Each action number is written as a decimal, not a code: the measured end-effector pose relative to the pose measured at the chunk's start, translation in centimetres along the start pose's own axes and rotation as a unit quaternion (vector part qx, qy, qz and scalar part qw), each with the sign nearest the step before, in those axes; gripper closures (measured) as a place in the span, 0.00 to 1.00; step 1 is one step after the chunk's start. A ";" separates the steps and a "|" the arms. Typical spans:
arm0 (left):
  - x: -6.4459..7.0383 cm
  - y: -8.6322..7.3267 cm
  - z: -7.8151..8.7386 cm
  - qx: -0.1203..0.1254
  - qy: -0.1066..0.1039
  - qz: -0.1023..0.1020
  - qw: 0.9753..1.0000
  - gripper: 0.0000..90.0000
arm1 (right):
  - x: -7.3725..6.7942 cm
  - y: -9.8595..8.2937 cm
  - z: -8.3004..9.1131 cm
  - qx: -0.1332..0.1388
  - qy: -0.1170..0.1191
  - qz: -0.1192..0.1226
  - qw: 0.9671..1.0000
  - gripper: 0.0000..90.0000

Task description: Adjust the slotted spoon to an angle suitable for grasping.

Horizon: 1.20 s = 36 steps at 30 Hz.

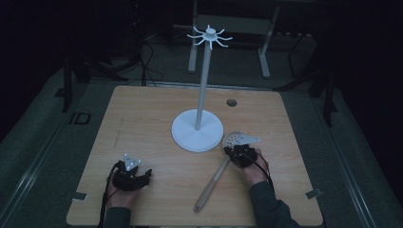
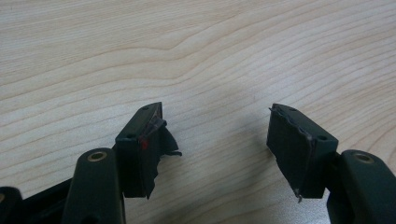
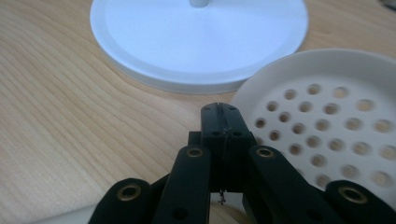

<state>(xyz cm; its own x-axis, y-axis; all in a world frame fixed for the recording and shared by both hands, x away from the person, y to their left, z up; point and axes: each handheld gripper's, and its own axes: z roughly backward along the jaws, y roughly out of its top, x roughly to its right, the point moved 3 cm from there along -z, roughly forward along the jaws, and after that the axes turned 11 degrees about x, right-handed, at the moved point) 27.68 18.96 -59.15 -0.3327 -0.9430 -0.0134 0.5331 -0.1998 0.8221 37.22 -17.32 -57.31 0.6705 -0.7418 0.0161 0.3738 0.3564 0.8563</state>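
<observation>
Dark room all around, and a light wooden table (image 1: 142, 114) stands in the middle of it. Nearest, at about 7 o'clock on the table, the left gripper (image 2: 217, 140) rests low with its jaws spread wide and nothing between them. At about 5 o'clock lies the skimmer spoon (image 1: 216, 178), its wooden handle pointing toward the near edge and its perforated bowl (image 3: 336, 107) toward 1 o'clock, just beside the round base of the white stand (image 1: 197, 129). The right gripper (image 3: 219, 114) sits over the neck of the spoon with its jaws pressed together; they pinch nothing (the bowl lies just to one side of the tips).

Farther off, the pole of the stand rises to a crown of hooks (image 1: 209, 35).

I judge the spoon to be light and stiff, and its smooth bowl perhaps slippery. The handle, near the neck, seems the better place to grip.
</observation>
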 end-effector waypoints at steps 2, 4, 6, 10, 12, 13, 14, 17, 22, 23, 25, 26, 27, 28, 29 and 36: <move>0.0 0.0 0.0 0.000 0.000 0.000 1.000 0.41 | -0.2 -0.2 -0.6 -0.009 0.002 0.001 1.000 1.00; 0.0 0.0 0.0 0.000 0.000 0.000 1.000 0.41 | -0.3 -0.3 -1.0 -0.016 0.003 0.002 1.000 1.00; 0.0 0.0 0.0 0.001 0.000 0.000 1.000 0.41 | -0.4 -0.5 -1.4 -0.021 0.004 0.006 1.000 1.00; 0.0 0.0 0.0 0.000 0.000 0.000 1.000 0.41 | -0.6 -0.7 -1.6 -0.026 0.006 0.014 1.000 1.00; 0.0 0.0 0.0 0.001 0.000 0.001 1.000 0.41 | -0.6 -0.7 -1.6 -0.027 0.004 0.020 0.999 1.00; 0.0 0.0 0.0 0.001 0.000 0.001 1.000 0.41 | -0.6 -0.6 -1.6 -0.029 0.004 0.023 0.999 1.00; 0.0 0.0 0.0 0.001 0.000 0.000 1.000 0.41 | -0.7 -0.6 -1.6 -0.030 0.003 0.023 0.999 1.00; 0.1 0.0 0.0 0.000 0.000 -0.001 1.000 0.41 | -0.8 -0.5 -1.8 -0.037 0.000 0.027 0.999 1.00; 0.0 0.0 0.0 0.000 0.001 -0.001 1.000 0.41 | -1.0 -0.6 -2.2 -0.035 -0.004 0.032 0.999 1.00; 0.0 0.0 0.0 0.000 0.000 -0.001 1.000 0.41 | -0.9 -0.6 -2.2 -0.037 -0.005 0.034 0.999 1.00; 0.0 0.0 0.0 0.001 0.000 -0.001 1.000 0.41 | -0.9 -0.6 -2.2 -0.040 -0.012 0.037 0.998 1.00; 0.0 0.0 0.1 0.002 0.000 0.000 1.000 0.41 | -0.8 -0.6 -2.1 -0.044 -0.020 0.044 0.998 1.00; -0.1 0.0 0.1 0.002 0.000 0.000 1.000 0.41 | -0.5 -0.8 -1.8 -0.046 -0.032 0.046 0.997 1.00; -0.1 0.0 0.1 0.002 0.000 0.000 1.000 0.41 | -0.4 -0.8 -1.7 -0.048 -0.035 0.046 0.997 1.00; -0.1 0.0 0.1 0.003 0.000 0.000 1.000 0.41 | -0.4 -0.8 -1.7 -0.048 -0.035 0.046 0.997 1.00; -0.1 0.0 0.1 0.002 0.001 0.001 1.000 0.41 | 2.0 -1.9 0.1 -0.059 -0.076 0.041 0.995 1.00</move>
<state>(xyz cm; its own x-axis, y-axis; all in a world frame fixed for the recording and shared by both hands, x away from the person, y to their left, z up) 27.64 19.04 -59.09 -0.3307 -0.9437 -0.0125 0.5310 -0.1970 0.8241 37.82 -19.52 -58.83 0.6005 -0.7817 0.1683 0.4005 0.4762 0.7829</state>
